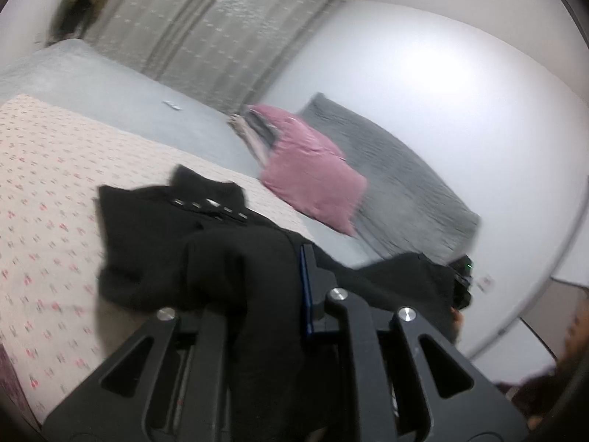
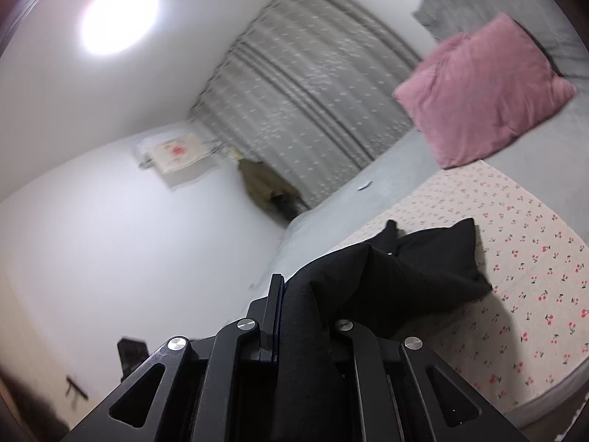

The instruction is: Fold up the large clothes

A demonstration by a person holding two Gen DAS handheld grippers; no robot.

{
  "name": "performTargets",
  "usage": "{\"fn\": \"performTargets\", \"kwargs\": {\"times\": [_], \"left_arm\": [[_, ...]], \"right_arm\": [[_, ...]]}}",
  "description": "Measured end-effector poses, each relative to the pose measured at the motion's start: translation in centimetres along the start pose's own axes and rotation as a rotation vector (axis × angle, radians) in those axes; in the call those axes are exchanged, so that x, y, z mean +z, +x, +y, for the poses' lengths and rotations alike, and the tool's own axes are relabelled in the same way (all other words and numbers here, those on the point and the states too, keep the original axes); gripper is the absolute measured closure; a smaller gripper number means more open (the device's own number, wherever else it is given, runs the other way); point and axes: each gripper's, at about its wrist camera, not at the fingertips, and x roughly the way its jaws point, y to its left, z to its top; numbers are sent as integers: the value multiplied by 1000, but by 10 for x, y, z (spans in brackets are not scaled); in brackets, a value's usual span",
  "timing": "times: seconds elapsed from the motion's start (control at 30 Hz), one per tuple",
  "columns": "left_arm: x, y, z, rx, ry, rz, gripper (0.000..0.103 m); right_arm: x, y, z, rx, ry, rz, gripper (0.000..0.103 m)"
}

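Both grippers, left gripper (image 1: 272, 258) and right gripper (image 2: 294, 287), clamp black garment (image 1: 165, 243) (stretched between them).

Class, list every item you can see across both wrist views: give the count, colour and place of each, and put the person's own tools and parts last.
black garment: one, black, lifted off the cherry-print sheet, gripped at two spots
cherry-print sheet: one, cream with red cherries, spread over the near part of the bed
bed cover: one, light grey, beyond the sheet
pink pillow: one, pink, at the head of the bed
grey pillow: one, grey, against the wall behind the pink pillow
curtain: one, grey with pale dashes, beyond the bed
ceiling light: one, white, lit
left gripper: one, black, shut on the black garment
right gripper: one, black, shut on the black garment
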Motion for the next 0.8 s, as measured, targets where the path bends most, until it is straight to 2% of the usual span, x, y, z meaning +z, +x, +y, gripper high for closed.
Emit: {"fn": "performTargets", "kwargs": {"times": [0.13, 0.23, 0.3, 0.37, 0.5, 0.63, 0.7, 0.77, 0.8], "left_arm": [[34, 45, 43, 126, -46, -24, 87], [54, 80, 78, 224, -82, -27, 87], [60, 105, 102, 271, -112, 1, 87], [61, 132, 123, 336, -125, 27, 87], [50, 184, 152, 474, -85, 100, 86], [28, 216, 174, 560, -61, 142, 84], [20, 222, 177, 572, -40, 142, 82], [14, 222, 175, 575, -11, 131, 79], [13, 222, 172, 574, 0, 127, 75]], "right_arm": [[27, 53, -25, -79, 53, -17, 92], [44, 99, -41, -209, 42, -34, 92], [50, 130, -51, -267, 38, -10, 92], [54, 163, -67, -316, 48, 26, 92], [46, 225, -112, -424, 75, 124, 92], [21, 254, -160, -496, 119, 188, 90], [7, 264, -182, -526, 129, 225, 82], [-3, 271, -194, -563, 117, 266, 65], [-5, 272, -196, -567, 102, 269, 63]]}}
